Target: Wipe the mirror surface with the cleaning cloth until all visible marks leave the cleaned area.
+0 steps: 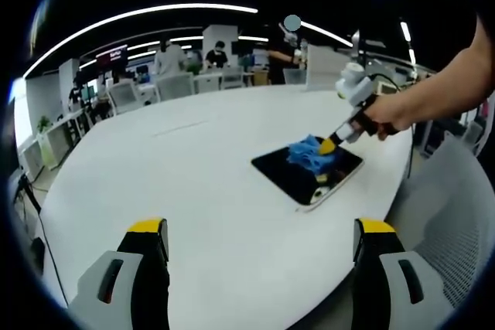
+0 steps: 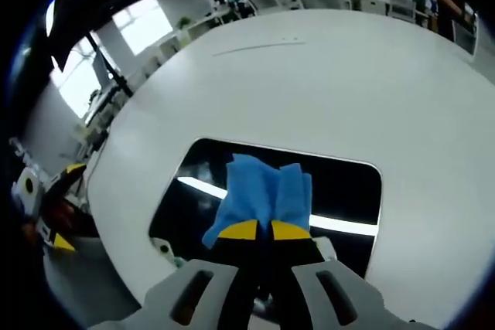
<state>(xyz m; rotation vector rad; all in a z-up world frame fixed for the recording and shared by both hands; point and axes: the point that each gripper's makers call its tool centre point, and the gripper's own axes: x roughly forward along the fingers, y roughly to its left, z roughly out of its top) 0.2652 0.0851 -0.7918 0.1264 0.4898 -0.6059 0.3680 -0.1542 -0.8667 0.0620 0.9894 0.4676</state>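
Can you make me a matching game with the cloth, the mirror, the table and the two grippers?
Things:
1. cleaning cloth
2. mirror
3. table
4. left gripper
5. right gripper

Descriptions:
A. white and round-edged
B. blue, lying on the mirror
C. jaws wide apart, holding nothing
D. dark and shiny, lying flat on the table
E. pinching the cloth

Pairs: 1-B, 2-D, 3-A, 4-C, 5-E
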